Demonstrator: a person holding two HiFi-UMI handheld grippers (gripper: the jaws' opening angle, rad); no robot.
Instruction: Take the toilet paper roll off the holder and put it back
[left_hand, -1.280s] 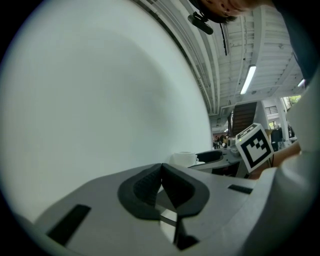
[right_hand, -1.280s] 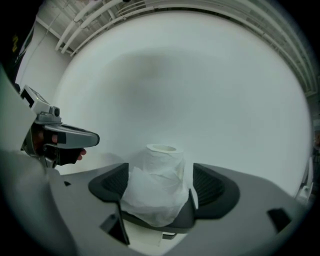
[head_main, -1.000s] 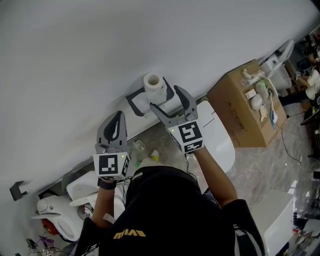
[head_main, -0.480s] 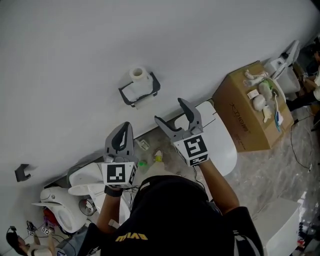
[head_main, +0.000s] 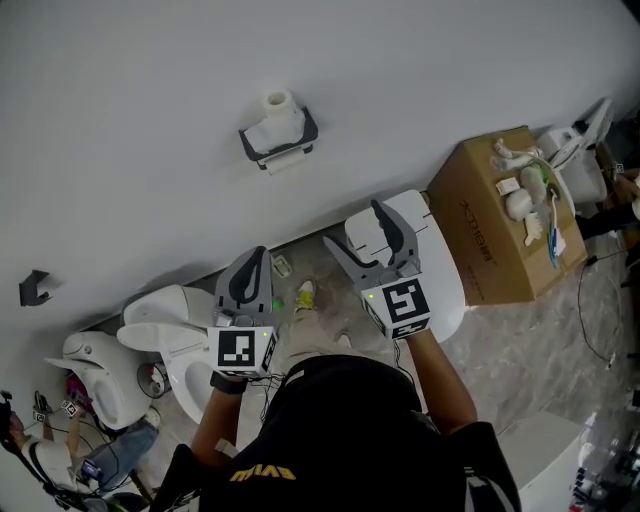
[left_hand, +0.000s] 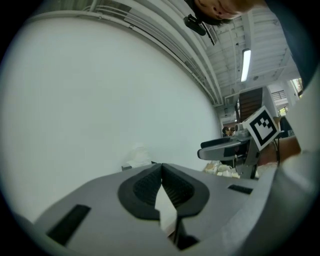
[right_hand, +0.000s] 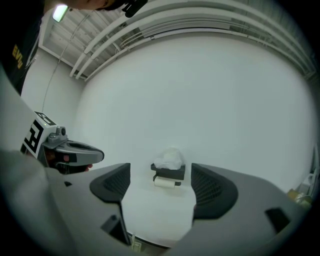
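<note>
Probably approach step: toilet paper roll (head_main: 278, 104) on wall holder (head_main: 281, 142), well apart from both grippers. Right gripper (head_main: 355, 228) wide, empty; left gripper (head_main: 254, 257) closed, empty. Next: reach right, straddle roll.

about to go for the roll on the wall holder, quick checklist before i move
1. Right claw open, nothing between its pads: ok
2. Left claw shut and empty: ok
3. Toilet paper roll at the holder on the wall: ok
4. Holder framed between the right claw's jaws: ok
5. Claws close enough to grasp: not ok, both far short
6. How the roll is seated: cannot tell
</note>
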